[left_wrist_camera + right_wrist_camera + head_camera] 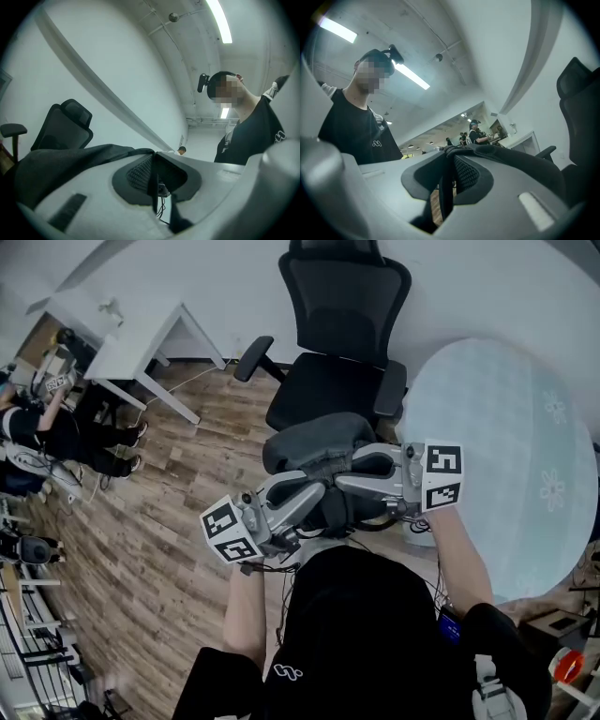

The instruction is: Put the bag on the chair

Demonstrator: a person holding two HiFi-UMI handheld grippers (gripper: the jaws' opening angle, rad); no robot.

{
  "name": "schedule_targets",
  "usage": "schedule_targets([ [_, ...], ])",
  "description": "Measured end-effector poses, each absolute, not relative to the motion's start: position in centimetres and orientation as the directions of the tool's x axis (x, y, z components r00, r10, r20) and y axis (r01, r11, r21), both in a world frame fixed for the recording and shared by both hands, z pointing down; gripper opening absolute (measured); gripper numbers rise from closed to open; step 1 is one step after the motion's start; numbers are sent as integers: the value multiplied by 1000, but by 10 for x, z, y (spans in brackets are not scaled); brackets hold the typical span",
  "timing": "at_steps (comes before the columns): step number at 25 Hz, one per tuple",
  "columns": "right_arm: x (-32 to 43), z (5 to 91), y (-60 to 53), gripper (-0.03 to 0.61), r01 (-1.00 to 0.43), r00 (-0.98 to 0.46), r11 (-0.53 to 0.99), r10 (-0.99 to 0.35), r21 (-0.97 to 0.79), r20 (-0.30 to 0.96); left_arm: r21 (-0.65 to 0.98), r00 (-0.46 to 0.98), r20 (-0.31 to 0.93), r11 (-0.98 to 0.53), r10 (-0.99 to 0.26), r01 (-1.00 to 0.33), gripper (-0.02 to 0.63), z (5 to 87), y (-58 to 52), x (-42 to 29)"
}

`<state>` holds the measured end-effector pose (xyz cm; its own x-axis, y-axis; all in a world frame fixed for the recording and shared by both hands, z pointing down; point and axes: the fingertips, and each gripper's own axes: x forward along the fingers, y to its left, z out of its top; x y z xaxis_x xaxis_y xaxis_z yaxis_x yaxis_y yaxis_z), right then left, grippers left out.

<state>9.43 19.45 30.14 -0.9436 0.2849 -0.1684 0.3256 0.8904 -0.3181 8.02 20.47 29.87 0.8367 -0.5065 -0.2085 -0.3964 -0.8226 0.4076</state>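
Presently the bag (pixel 314 442) is held up by its fabric, pinched in the left gripper (pixel 157 178) and in the right gripper (pixel 446 178), just short of the chair (pixel 328 381). It is best carried level over the seat before release. Nothing of the bag's contents can be seen.

Matt grey cloth bag (pixel 314 442), wood-grain floor (pixel 178 521)
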Motion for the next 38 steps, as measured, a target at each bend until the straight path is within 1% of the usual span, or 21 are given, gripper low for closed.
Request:
schedule_targets([
  [8,53,333,135,61,286,-958,878,257,-384,-128,455,841,-191,-805,-506,-381,34,330,144,40],
  [10,38,342,114,61,290,-957,865,264,-410,-120,474,850,-195,-806,-490,-355,34,339,123,25],
  [12,23,355,94,61,326,-945,831,305,-450,-122,502,864,-200,-806,-461,-314,34,351,104,8],
  [14,7,371,72,61,359,-931,793,344,-492,-126,549,878,-201,-792,-435,-267,34,367,82,-8],
  [16,-10,390,45,61,353,-931,767,346,-536,-117,603,889,-193,-765,-416,-227,34,386,53,-25],
  [20,-49,424,-23,60,273,-956,731,279,-625,-92,692,912,-166,-703,-375,-164,32,419,-16,-65],
  [24,-71,439,-68,60,192,-979,726,192,-660,-74,697,944,-120,-703,-307,-140,34,433,-63,-87],
  [29,-108,442,-145,58,121,-992,735,122,-667,-46,698,959,-121,-709,-256,-101,34,434,-141,-125],
  [33,-126,438,-193,60,92,-995,753,91,-652,-34,677,959,-121,-728,-255,-108,34,431,-189,-142],
  [38,-132,436,-247,60,84,-996,757,86,-648,-28,679,947,-126,-722,-295,-134,34,430,-244,-149],
])
